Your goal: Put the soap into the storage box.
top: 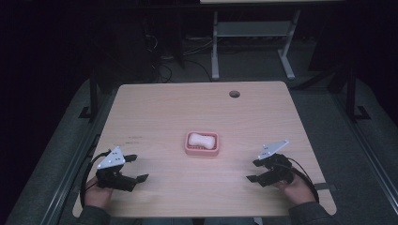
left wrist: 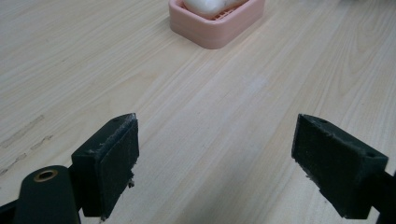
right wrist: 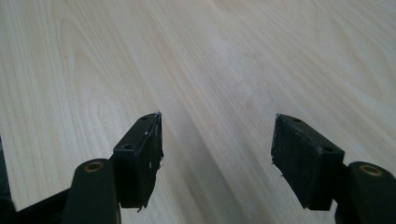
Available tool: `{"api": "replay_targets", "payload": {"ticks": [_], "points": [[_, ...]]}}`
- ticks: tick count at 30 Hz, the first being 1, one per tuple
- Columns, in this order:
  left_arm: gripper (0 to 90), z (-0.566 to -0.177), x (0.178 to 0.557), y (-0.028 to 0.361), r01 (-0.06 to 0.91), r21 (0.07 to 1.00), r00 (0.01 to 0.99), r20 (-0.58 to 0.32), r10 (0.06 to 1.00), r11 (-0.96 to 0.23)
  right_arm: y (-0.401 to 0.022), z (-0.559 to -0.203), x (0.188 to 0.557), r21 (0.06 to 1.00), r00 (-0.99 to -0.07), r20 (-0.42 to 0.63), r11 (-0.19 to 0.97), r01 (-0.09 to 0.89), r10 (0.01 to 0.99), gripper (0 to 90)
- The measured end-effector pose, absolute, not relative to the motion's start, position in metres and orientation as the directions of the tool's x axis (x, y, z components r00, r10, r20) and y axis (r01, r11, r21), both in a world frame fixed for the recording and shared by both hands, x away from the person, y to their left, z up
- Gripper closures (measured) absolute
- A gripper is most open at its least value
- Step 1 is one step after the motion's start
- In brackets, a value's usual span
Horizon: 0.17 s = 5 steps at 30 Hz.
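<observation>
A pink soap dish (top: 202,144) with a white bar of soap (top: 200,139) in it sits at the middle of the wooden table (top: 197,108). My left gripper (top: 136,168) rests near the front left corner, jaws open and empty, pointing right. In the left gripper view the dish (left wrist: 217,23) lies ahead beyond the open gripper (left wrist: 217,154). My right gripper (top: 254,170) is near the front right, held in a hand, jaws apart and empty. In the right gripper view the gripper (right wrist: 217,144) has bare wood between its pads.
A round cable hole (top: 234,93) is in the table near its far edge. Beyond the table stands a white desk frame (top: 253,42) on a dark floor with cables. Black rails run along both sides of the table.
</observation>
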<state>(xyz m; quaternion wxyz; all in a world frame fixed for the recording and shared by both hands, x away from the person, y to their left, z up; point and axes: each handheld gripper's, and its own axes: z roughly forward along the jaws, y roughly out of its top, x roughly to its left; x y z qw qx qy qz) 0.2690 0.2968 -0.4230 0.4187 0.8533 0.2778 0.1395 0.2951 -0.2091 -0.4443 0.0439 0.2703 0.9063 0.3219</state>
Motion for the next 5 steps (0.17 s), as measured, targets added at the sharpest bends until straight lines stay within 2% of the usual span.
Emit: {"api": "replay_targets", "payload": {"ticks": [5], "points": [[14.8,-0.4231,0.2688,0.2963,0.357,0.791,0.807,0.007,0.590,-0.497,-0.2127,-0.4474,0.2850,0.619,-0.844,0.089,0.634,0.463,0.529,31.2]]}}
